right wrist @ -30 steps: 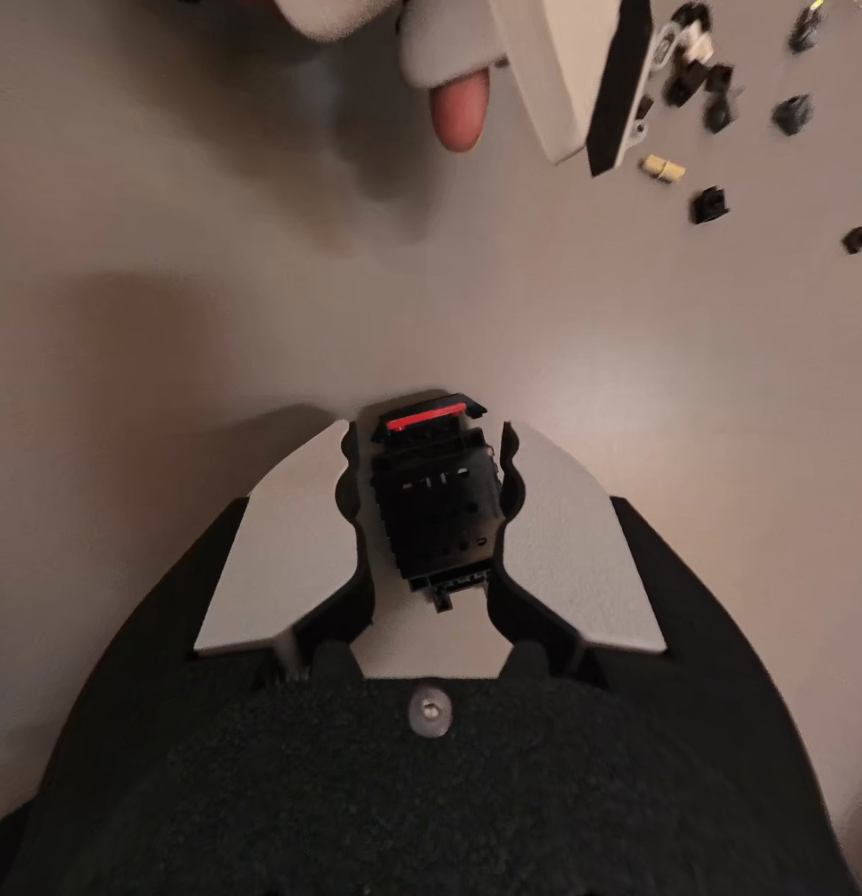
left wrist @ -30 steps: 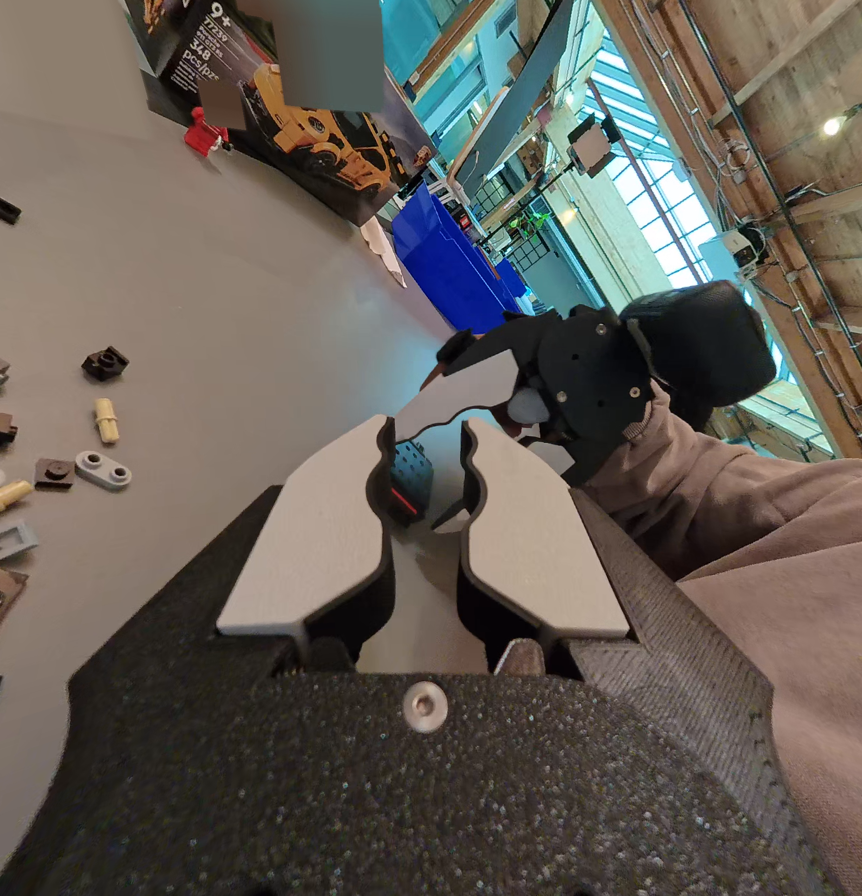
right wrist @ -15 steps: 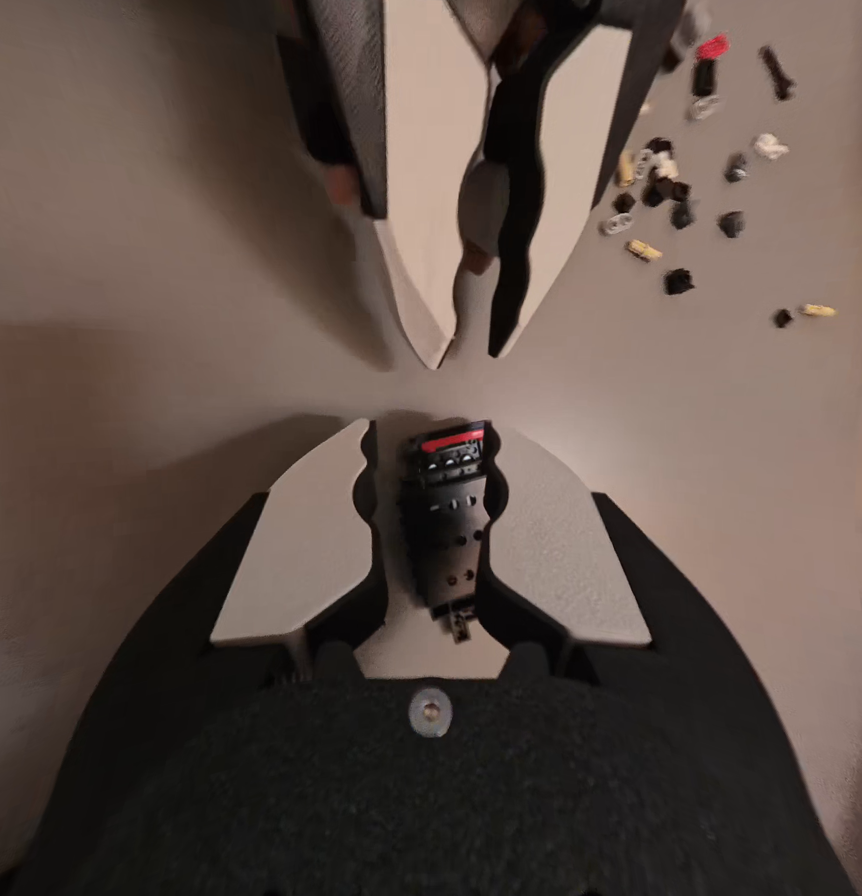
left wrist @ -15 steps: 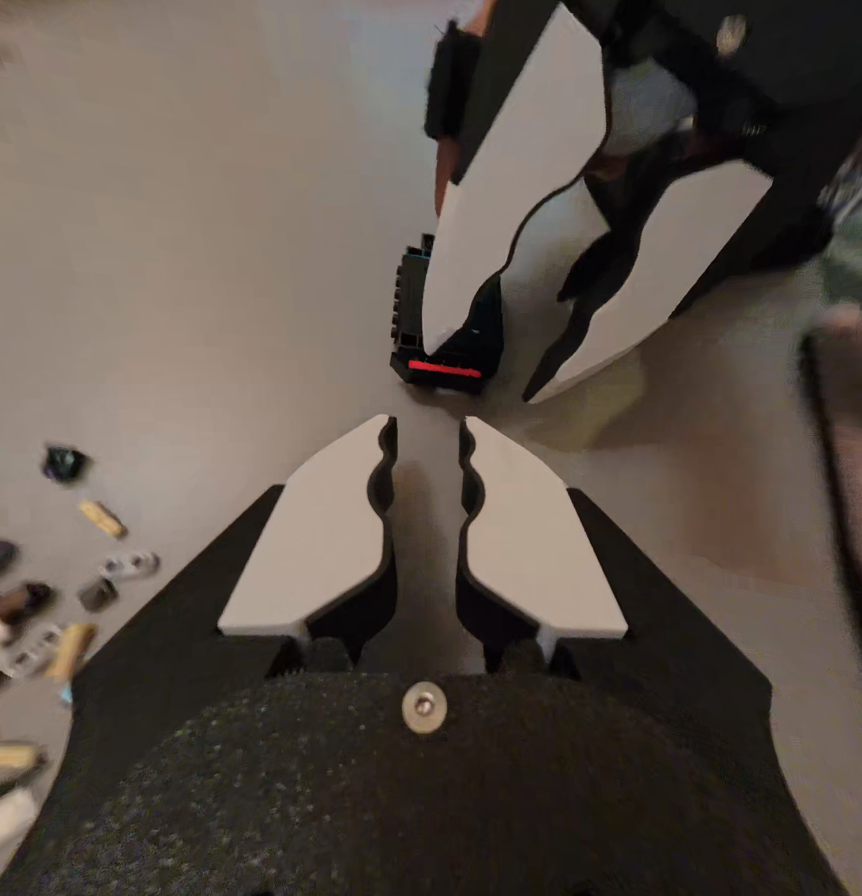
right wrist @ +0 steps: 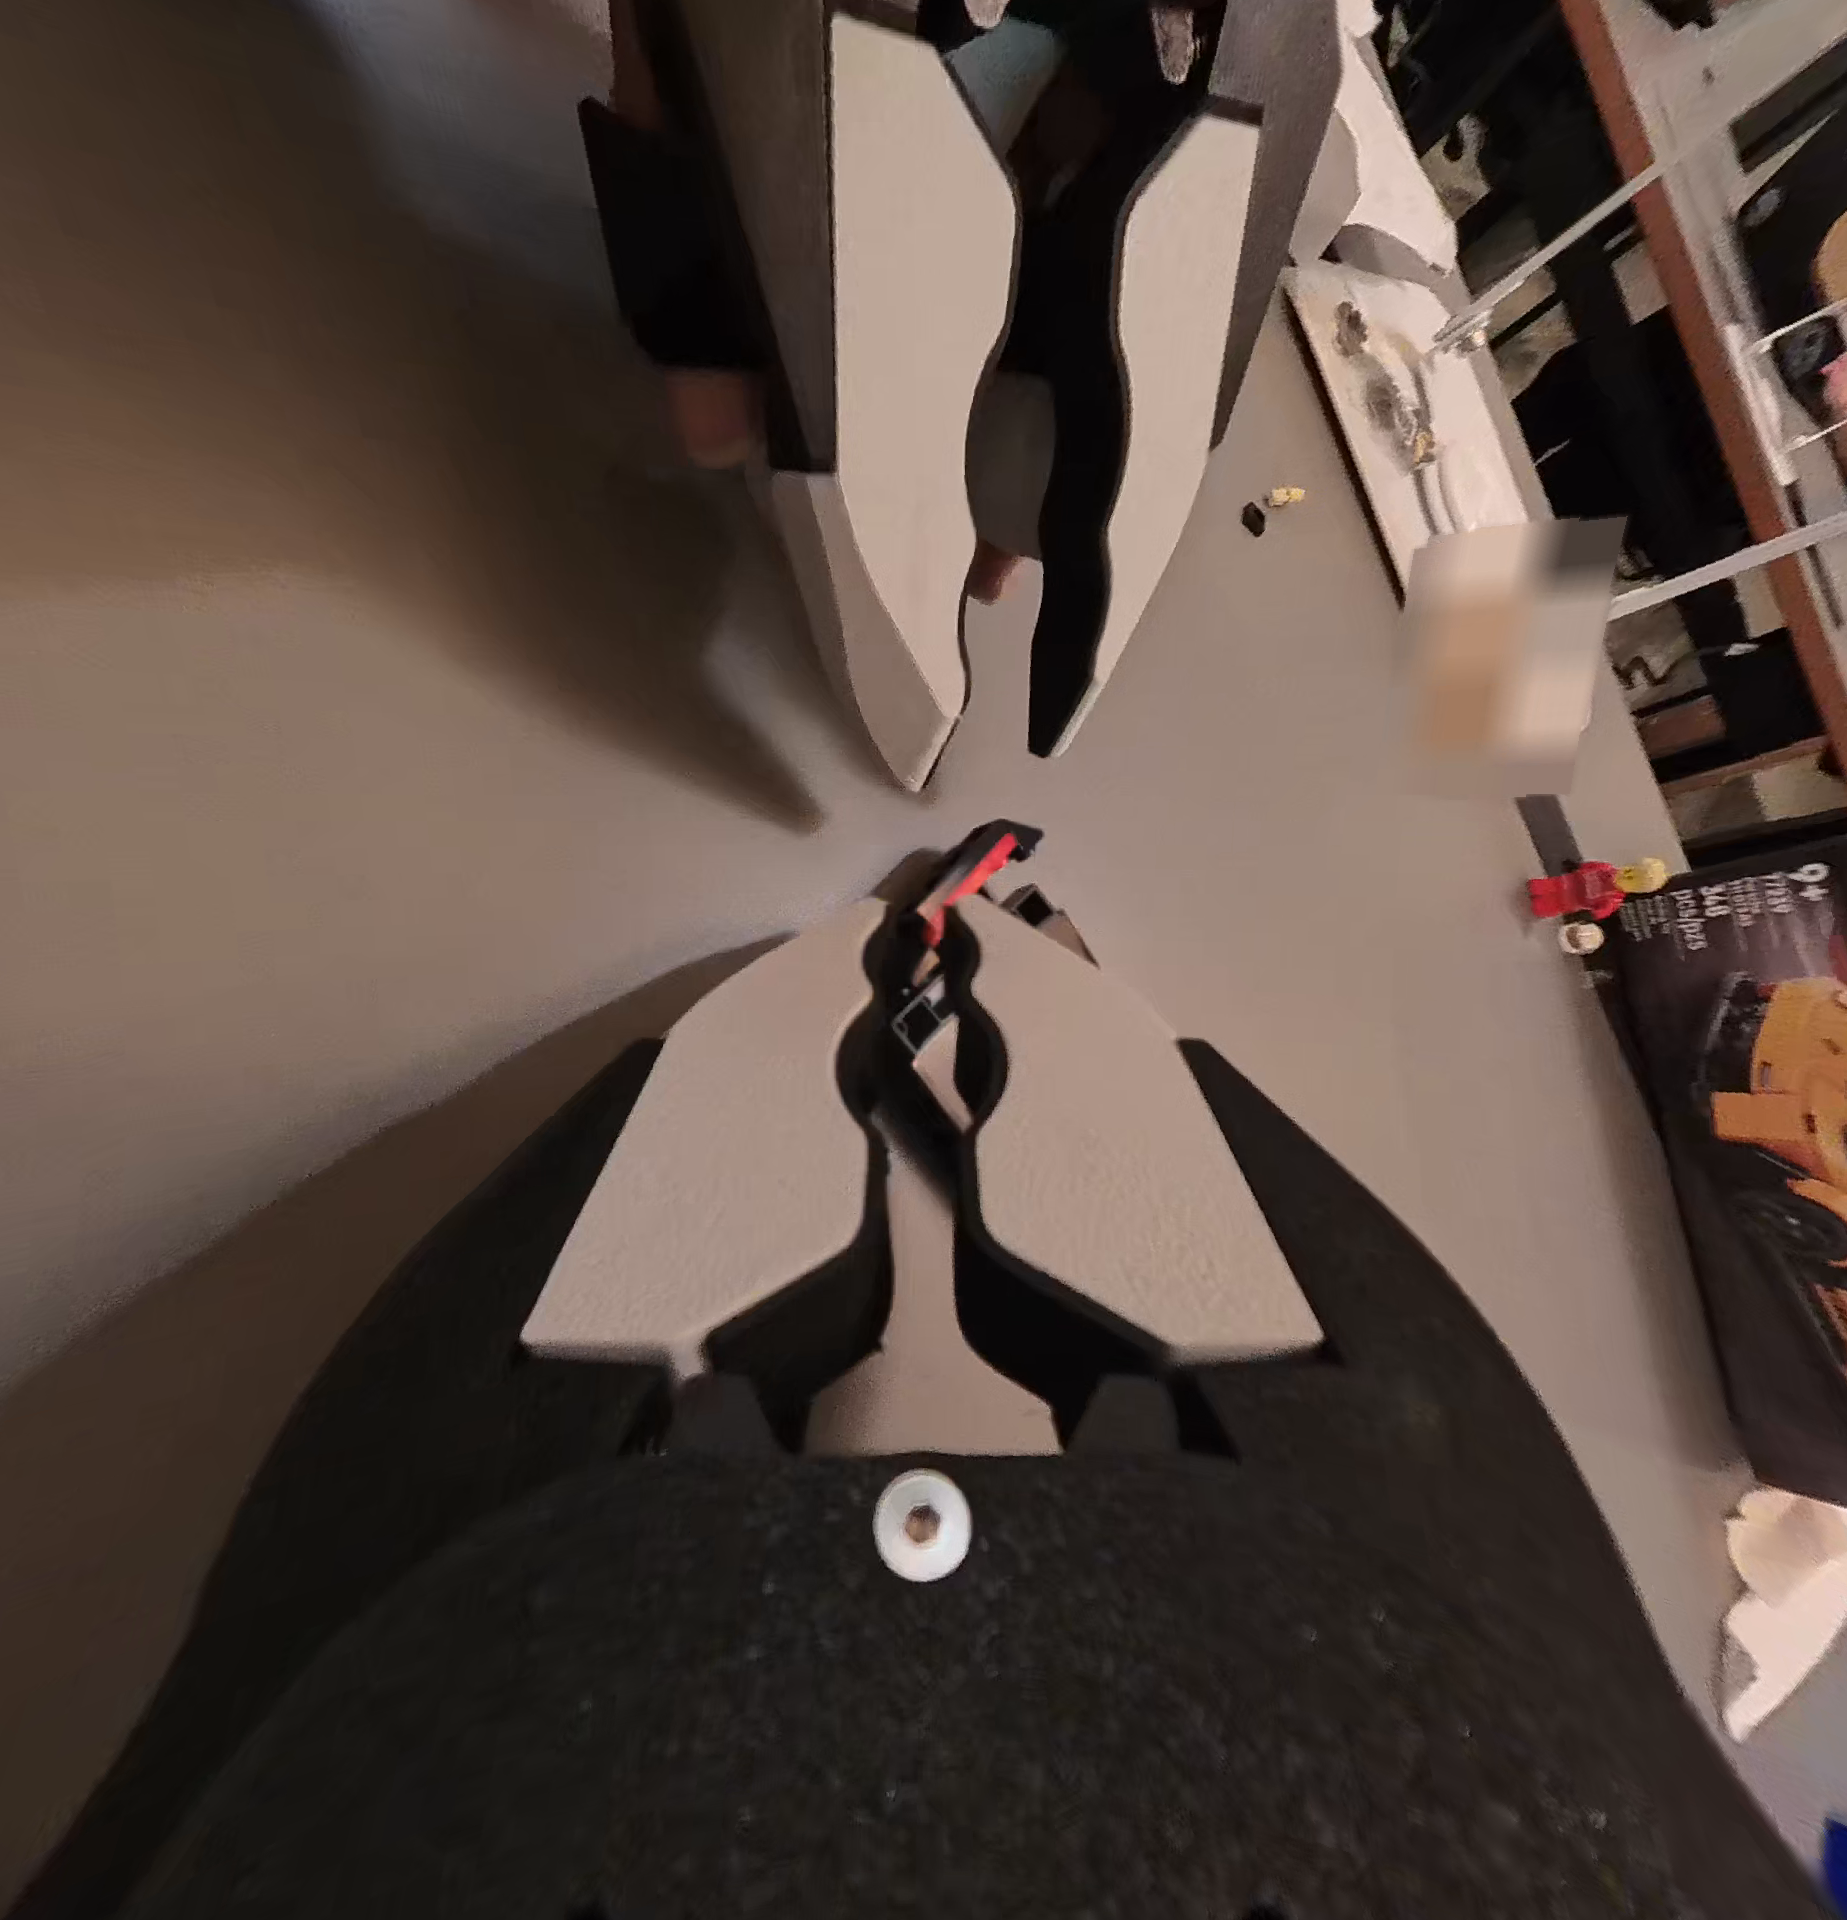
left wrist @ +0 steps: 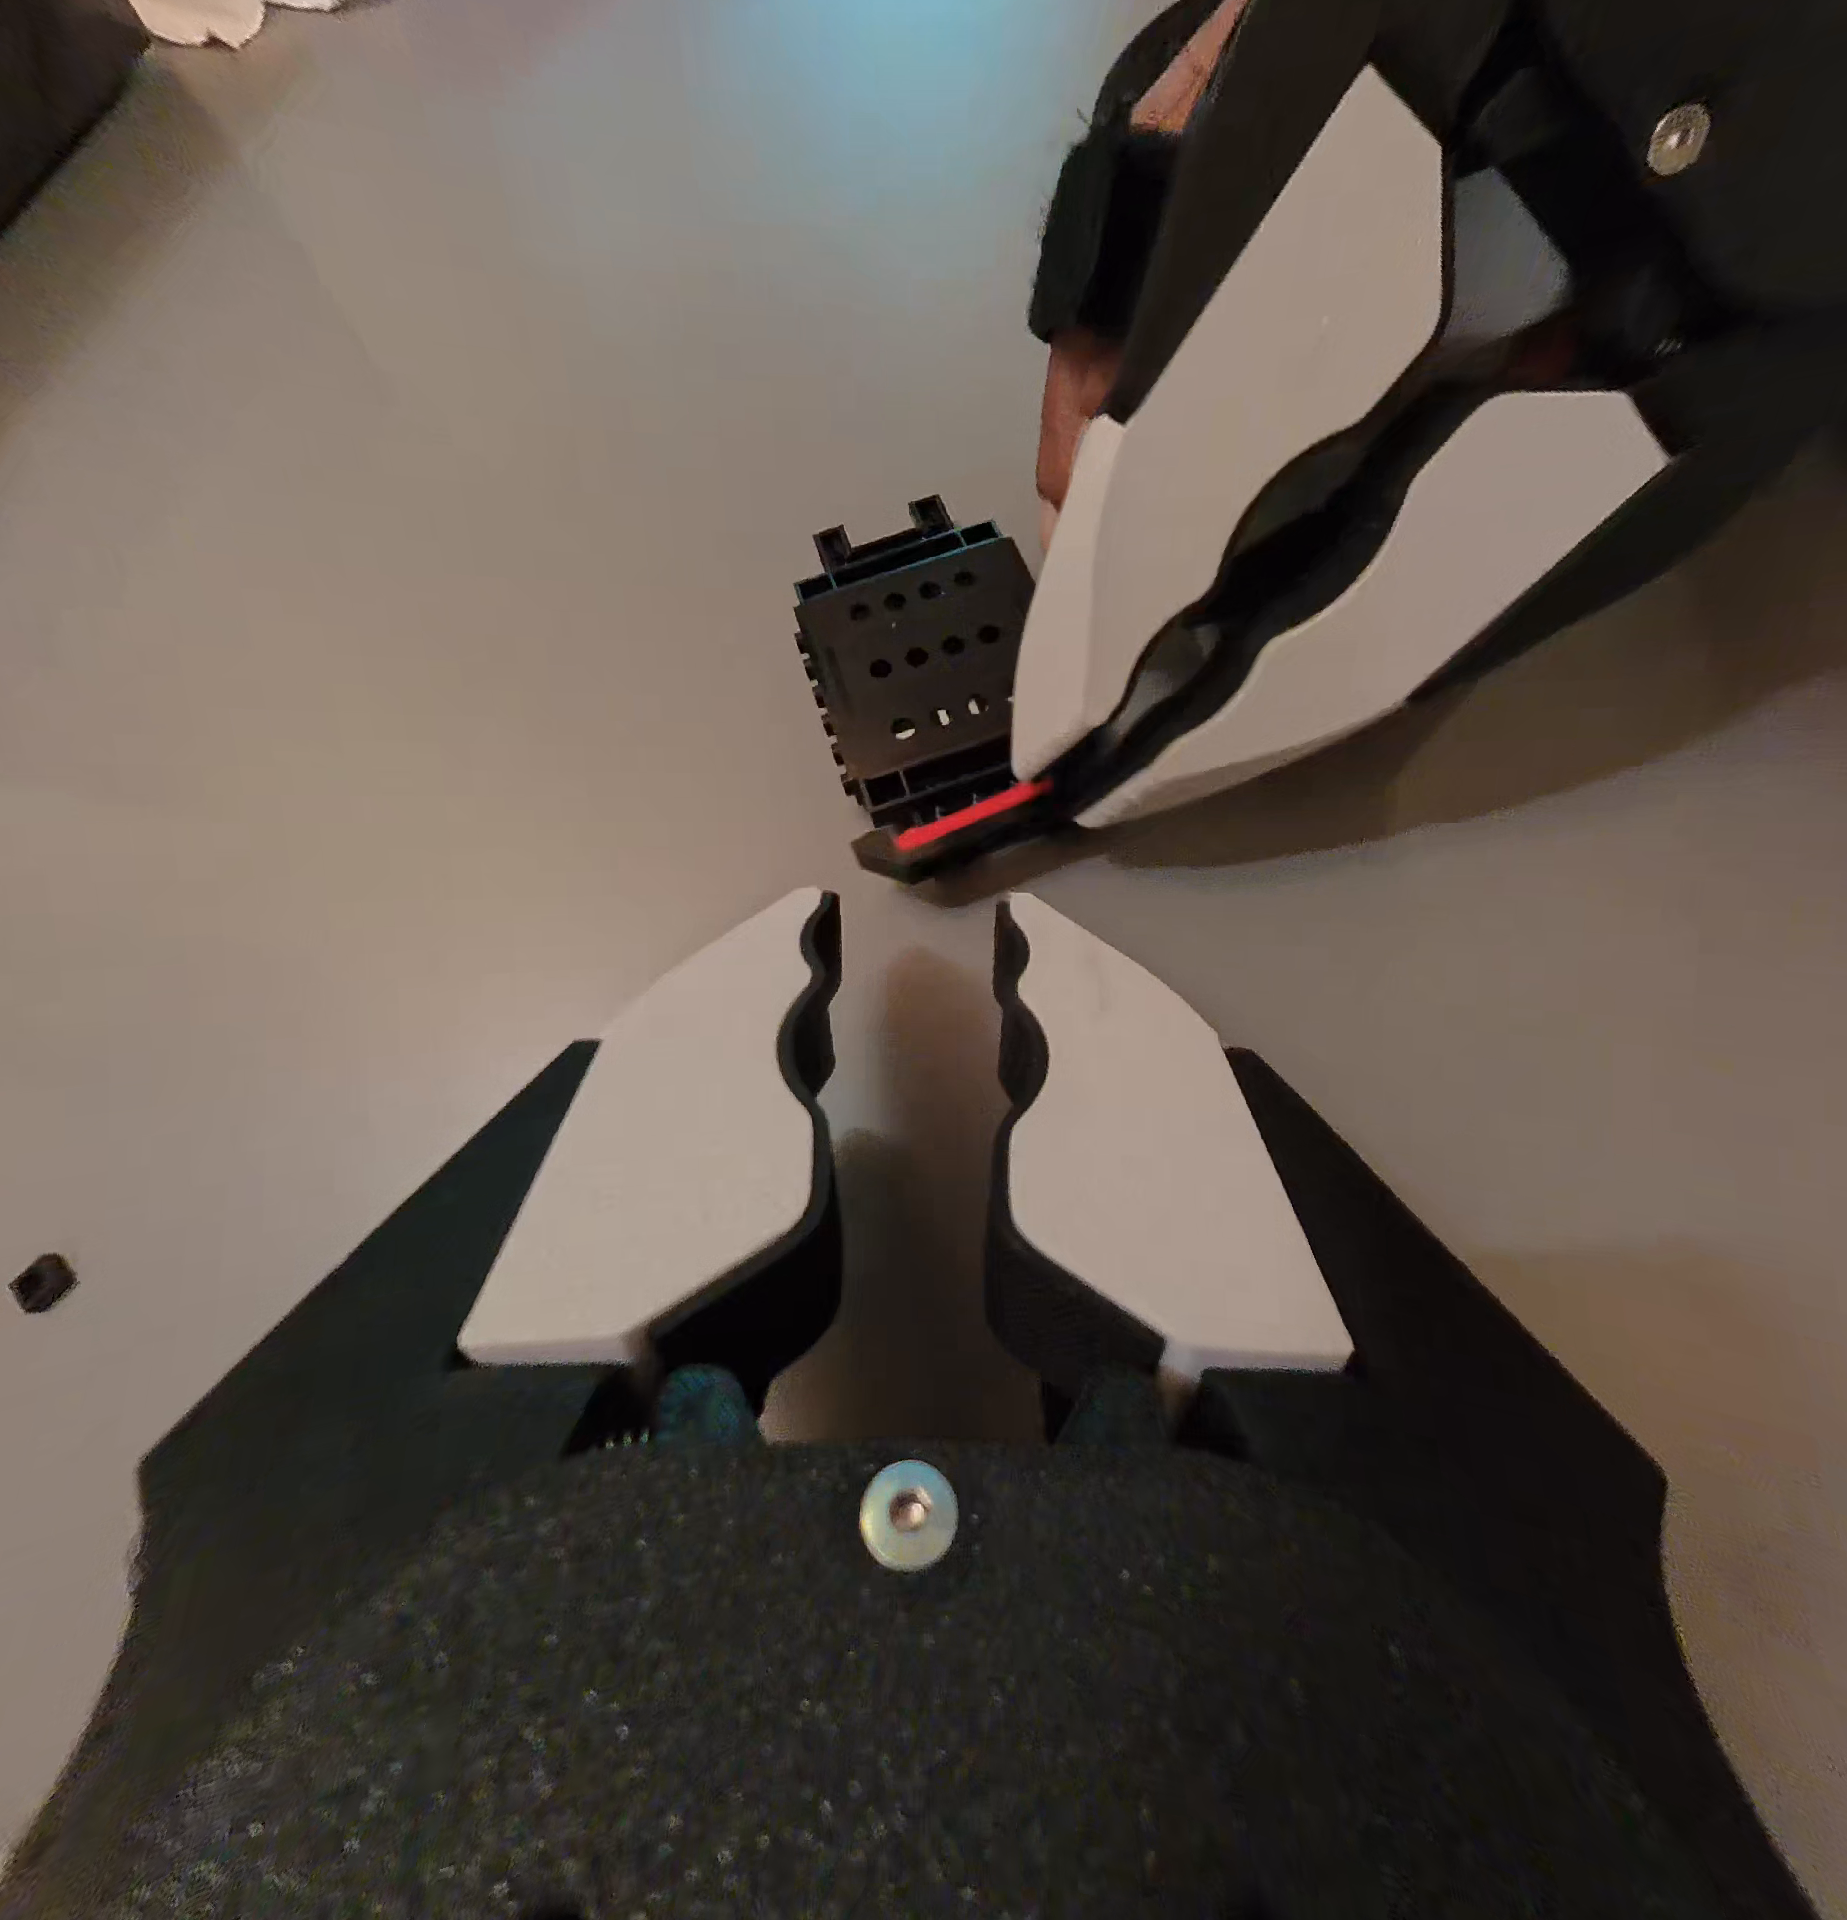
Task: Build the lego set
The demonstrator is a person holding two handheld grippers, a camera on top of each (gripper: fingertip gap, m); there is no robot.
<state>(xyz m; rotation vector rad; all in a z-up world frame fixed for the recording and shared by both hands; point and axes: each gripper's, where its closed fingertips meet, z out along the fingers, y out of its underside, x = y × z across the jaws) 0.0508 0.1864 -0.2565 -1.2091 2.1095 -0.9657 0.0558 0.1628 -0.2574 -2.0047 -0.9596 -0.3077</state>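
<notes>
**Lego assembly pinched at one edge, left gripper waiting**

The lego assembly (left wrist: 914,675), a black block of plates with a red strip (left wrist: 966,821) at one end, is in my right gripper (right wrist: 924,914), whose jaws are clenched on it near the red end. In the left wrist view the block's lower end rests on or just above the grey bench (left wrist: 379,520); I cannot tell if it touches. My left gripper (left wrist: 917,914) is released, jaws apart with nothing between them, its tips just short of the red end.

My worry is the hold. The right gripper has only a thin edge of the block between its tips, so I judge that any push from the left gripper could swing the block around that pinch or pop it free. A hard squeeze across stacked plates might also split a layer off. If I close the left gripper on the red strip alone, that small part could come away instead of steadying the whole.

The block's long axis runs from the red end, nearest my left gripper, away to the far end with two small clips. Its broad holed face is turned up toward the left camera. In the right wrist view it shows nearly edge-on.

The box (right wrist: 1771,1143) and a red minifigure (right wrist: 1584,891) sit well off to the side.
</notes>
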